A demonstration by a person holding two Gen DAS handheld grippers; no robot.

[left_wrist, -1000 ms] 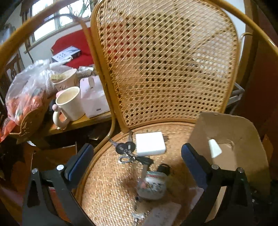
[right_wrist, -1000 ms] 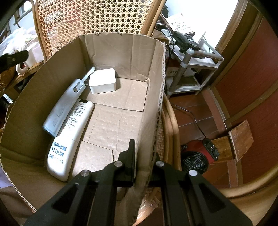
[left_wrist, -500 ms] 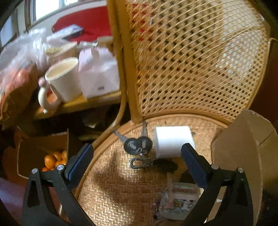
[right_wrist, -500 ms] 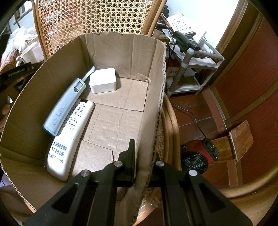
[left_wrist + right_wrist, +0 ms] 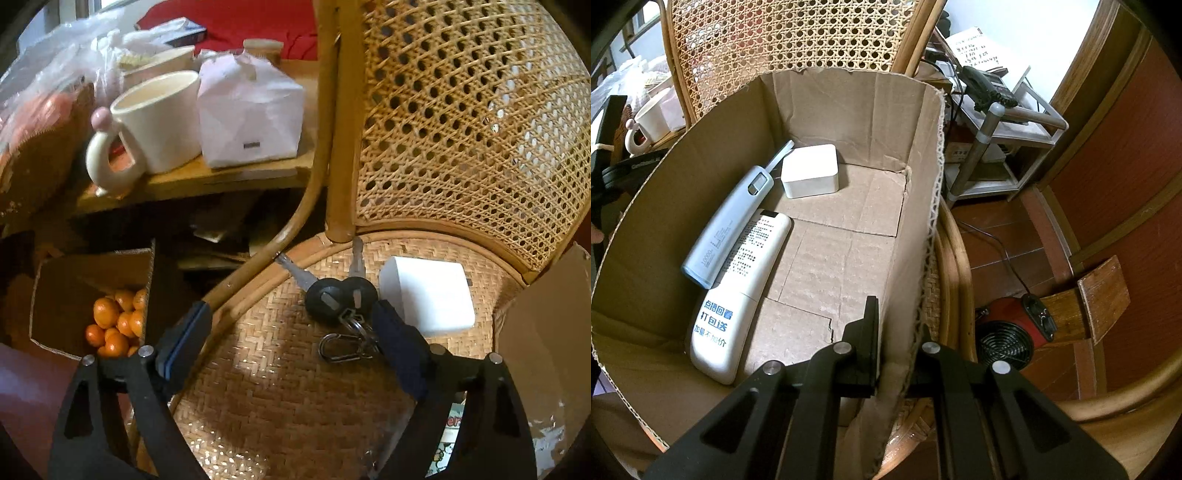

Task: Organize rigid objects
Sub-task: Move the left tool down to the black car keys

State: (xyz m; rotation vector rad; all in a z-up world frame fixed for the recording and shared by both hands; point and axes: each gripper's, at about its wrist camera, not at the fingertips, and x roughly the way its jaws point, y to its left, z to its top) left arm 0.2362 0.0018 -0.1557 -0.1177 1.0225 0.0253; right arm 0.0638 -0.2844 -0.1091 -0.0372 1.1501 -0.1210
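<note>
A bunch of black-headed keys [image 5: 341,295] with a carabiner lies on the woven seat of a cane chair [image 5: 280,391], next to a white square adapter [image 5: 428,295]. My left gripper [image 5: 291,336] hovers low over the seat, its jaws closing; the keys sit just inside its right finger and no pad presses on them. My right gripper [image 5: 894,339] is shut on the right wall of a cardboard box [image 5: 923,192]. Inside the box lie a white remote [image 5: 738,291], a pale blue power bank [image 5: 727,229] and a white square box [image 5: 810,175].
Beside the chair a low wooden table holds a cream mug [image 5: 159,122], a white paper package [image 5: 251,118] and bagged goods. A carton of oranges [image 5: 114,325] sits on the floor below. A red fan heater [image 5: 1012,332] and a metal shelf [image 5: 1004,147] stand right of the box.
My left gripper has dropped toward the seat and swung left, so the keys and adapter now loom larger; its jaws have narrowed slightly. The right gripper and box have stayed put.
</note>
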